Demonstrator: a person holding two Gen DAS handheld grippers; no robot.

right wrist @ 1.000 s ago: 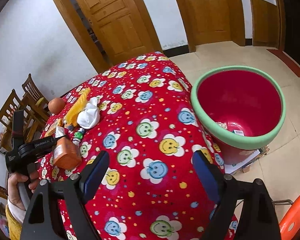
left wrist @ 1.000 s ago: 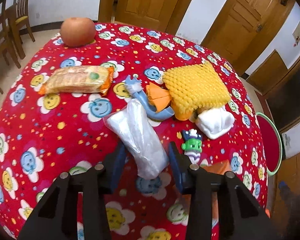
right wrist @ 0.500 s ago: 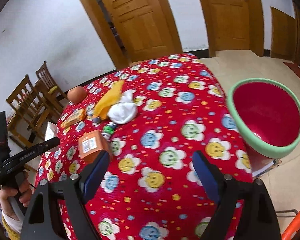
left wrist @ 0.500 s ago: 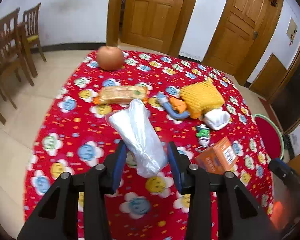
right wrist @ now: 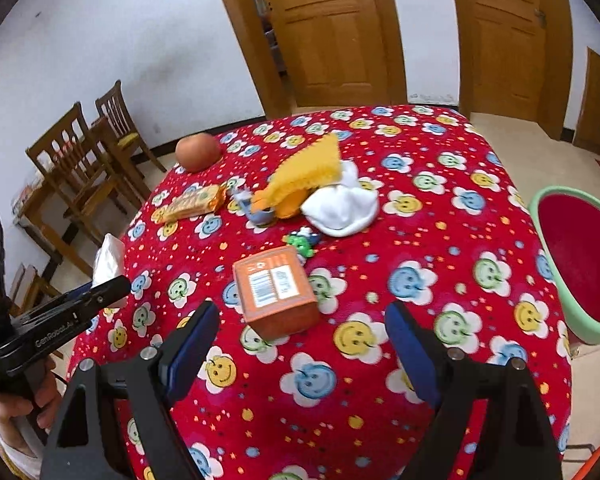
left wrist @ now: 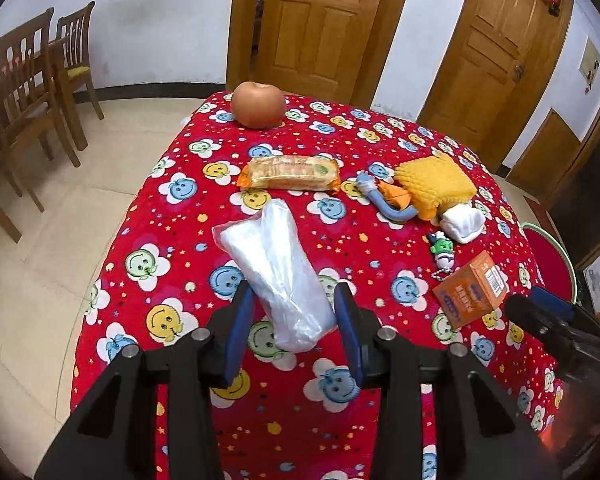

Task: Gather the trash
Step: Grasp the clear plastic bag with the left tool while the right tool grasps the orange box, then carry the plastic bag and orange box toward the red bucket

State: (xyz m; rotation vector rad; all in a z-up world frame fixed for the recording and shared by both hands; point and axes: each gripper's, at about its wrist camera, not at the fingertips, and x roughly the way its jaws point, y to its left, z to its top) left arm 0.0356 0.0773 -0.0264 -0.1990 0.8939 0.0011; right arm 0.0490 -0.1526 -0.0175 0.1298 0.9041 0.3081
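Wooden doors and a white wall stand behind a table (left wrist: 148, 216) draped in a red cloth printed with smiling flowers. Above that cloth, the left gripper (left wrist: 296, 314) pinches a crumpled clear plastic bag (left wrist: 276, 268) by its near end; the bag's long axis runs away from the gripper and tilts up to the left, clear of the table. From the right wrist view the same bag (right wrist: 108, 256) shows as a pale tuft past the left gripper's (right wrist: 112, 292) tip, off the table's left edge.

Next outward lies an orange box (right wrist: 274, 290), flat on the cloth just ahead of the right gripper (right wrist: 302, 344), whose fingers are spread wide and hold nothing. The box sits a little left of the midline between them, label up, its long side running roughly away from the camera. The right hand looks nearer to it.

Farther back lie a snack packet (left wrist: 288, 172), a small green toy (right wrist: 302, 240), a white cloth (right wrist: 340, 208), a yellow cloth (left wrist: 434, 180) and an apple (left wrist: 258, 104). A red bin with a green rim (right wrist: 540, 216) stands on the floor to the right of the table, well apart from the held bag.
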